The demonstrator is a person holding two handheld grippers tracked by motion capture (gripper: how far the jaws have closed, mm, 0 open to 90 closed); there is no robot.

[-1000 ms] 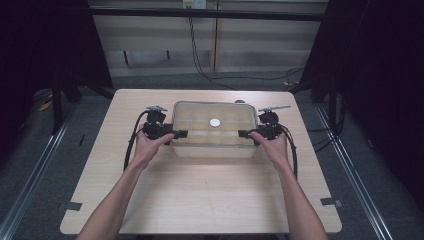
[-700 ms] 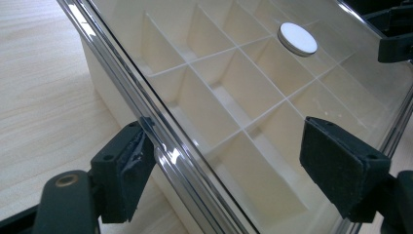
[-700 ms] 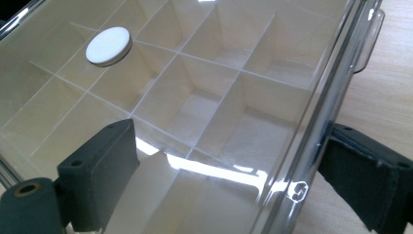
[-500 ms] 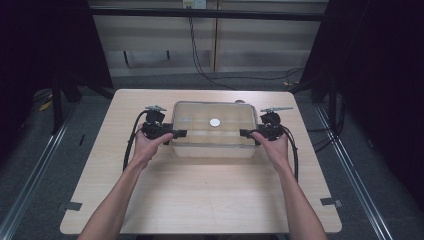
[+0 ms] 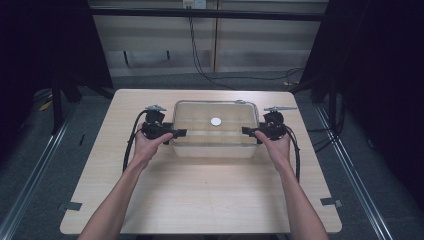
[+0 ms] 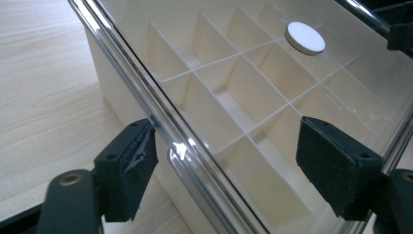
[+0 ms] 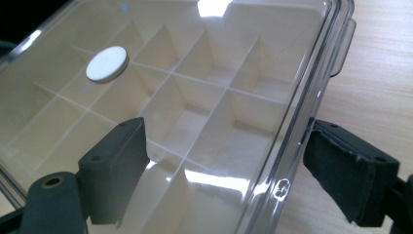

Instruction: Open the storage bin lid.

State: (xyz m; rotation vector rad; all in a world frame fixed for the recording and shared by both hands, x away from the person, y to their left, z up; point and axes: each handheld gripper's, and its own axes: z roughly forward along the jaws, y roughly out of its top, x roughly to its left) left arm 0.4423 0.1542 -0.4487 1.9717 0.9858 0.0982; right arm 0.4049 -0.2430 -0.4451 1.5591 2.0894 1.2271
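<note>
Clear plastic organizer box (image 5: 215,131) sits mid-table, toward far edge of the wooden table (image 5: 200,200), lid on. White dividers inside make a grid of compartments, seen thru the lid in both gripper views. Small white round disc (image 5: 216,121) lies on top of the lid, approx centre.

Left gripper (image 5: 179,133) at box's left end, right gripper (image 5: 246,131) at its right end, one hand on each, forearms coming in from bottom of high view.

Left gripper view: jaws straddle the lid's edge rim (image 6: 146,97), one pad outside by the box wall, other over the lid; gap visible both sides, pads not pressing. Jaws have just been closing a bit, w/ the lid edge between them. Still released.

Right gripper view: same setup, jaws either side of lid edge near the latch tab (image 7: 343,46); pads apart from plastic, not clenched. Jaws also just been closing, lid edge between.
</note>
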